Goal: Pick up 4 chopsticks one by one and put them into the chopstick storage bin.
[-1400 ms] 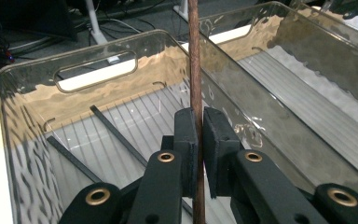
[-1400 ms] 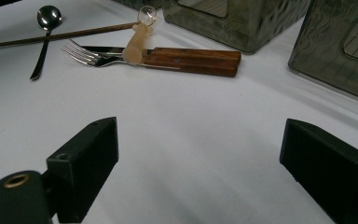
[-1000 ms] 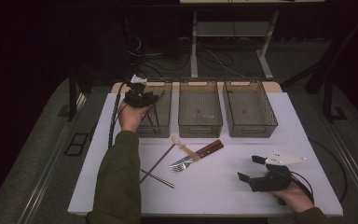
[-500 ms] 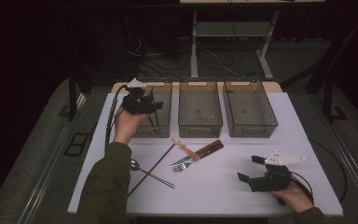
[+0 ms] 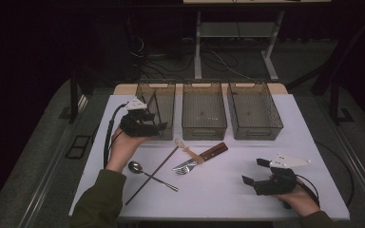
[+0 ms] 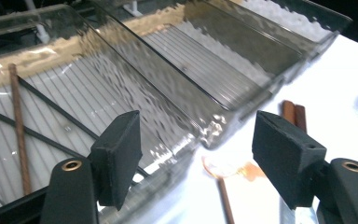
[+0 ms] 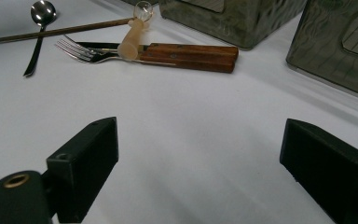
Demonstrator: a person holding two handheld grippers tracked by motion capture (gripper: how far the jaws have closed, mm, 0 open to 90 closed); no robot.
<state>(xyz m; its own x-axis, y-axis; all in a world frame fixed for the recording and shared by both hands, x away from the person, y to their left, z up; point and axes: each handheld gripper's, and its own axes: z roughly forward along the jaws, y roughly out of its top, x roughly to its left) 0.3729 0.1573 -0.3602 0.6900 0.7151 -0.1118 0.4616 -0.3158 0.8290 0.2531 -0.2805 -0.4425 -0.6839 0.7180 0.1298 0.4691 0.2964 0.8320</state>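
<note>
Drawn back since a second ago from above the left bin [image 5: 156, 84] to its near left corner: left tongs [image 5: 158, 126], jaws just opened further and now well apart, nothing between them. Same spread in the left gripper view, left tongs [image 6: 198, 154] hanging over the bin's front wall, with a brown stick [image 6: 18, 130] and crossed dark sticks already lying inside on the ribbed floor. No change at the right tongs [image 5: 253, 172]: resting low on the surface [image 5: 313, 142] at the near right, wide apart and empty, looking across bare white from the right gripper view [image 7: 198, 158].

Likely next pick: loose chopstick [image 5: 164, 163] on the surface, lying toward the person from the left tongs and a little to the right. Long axis on a diagonal, near end at the left by the surface edge, far end up right beside a small translucent spoon [image 5: 187, 149], just short of the bin's front. Left hand clearly nearer; right hand well apart from it. Calls for a swing back and down, with jaws turned across the stick.

Thin, dark, straight, flat on the surface, crossed by the handle of a metal spoon [image 5: 134, 166]. Farther right: fork [image 5: 185, 167] and wooden-handled knife [image 5: 214, 152] side by side, touching.
</note>
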